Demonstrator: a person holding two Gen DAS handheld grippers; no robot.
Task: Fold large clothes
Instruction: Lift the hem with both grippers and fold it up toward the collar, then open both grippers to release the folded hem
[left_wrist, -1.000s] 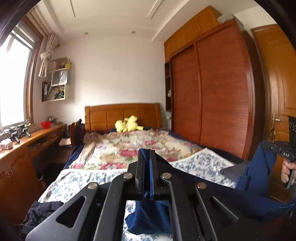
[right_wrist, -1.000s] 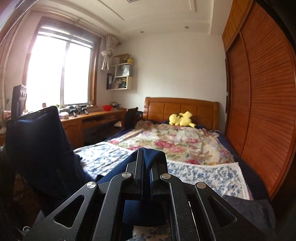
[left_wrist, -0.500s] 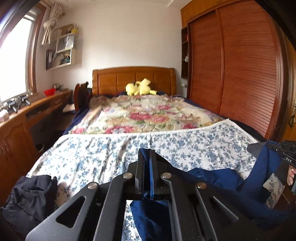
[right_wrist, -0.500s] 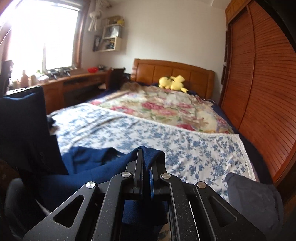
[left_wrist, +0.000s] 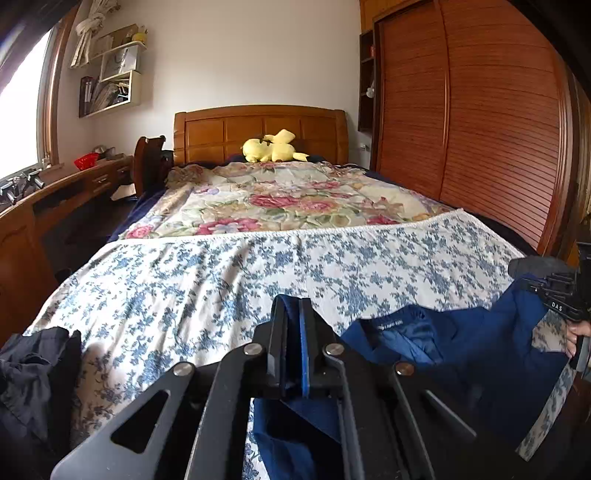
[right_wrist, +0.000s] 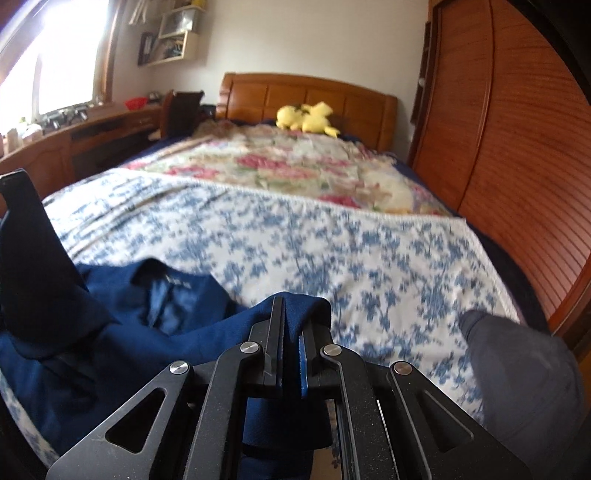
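Note:
A navy blue jacket lies partly on the blue-flowered sheet at the bed's near end, its collar and label facing up. My left gripper is shut on one edge of the jacket, cloth pinched between its fingers. In the right wrist view the same jacket spreads to the left, and my right gripper is shut on another edge, fabric bunched over its tips. The right gripper also shows at the far right of the left wrist view, held by a hand.
A dark garment lies at the bed's near left corner and a grey one at the near right. A floral quilt and a yellow plush toy lie toward the headboard. A wooden desk runs along the left, a wardrobe along the right.
Both grippers have dropped toward the bed with the jacket held between them. The jacket, hanging in the air earlier, now rests partly on the flowered sheet.

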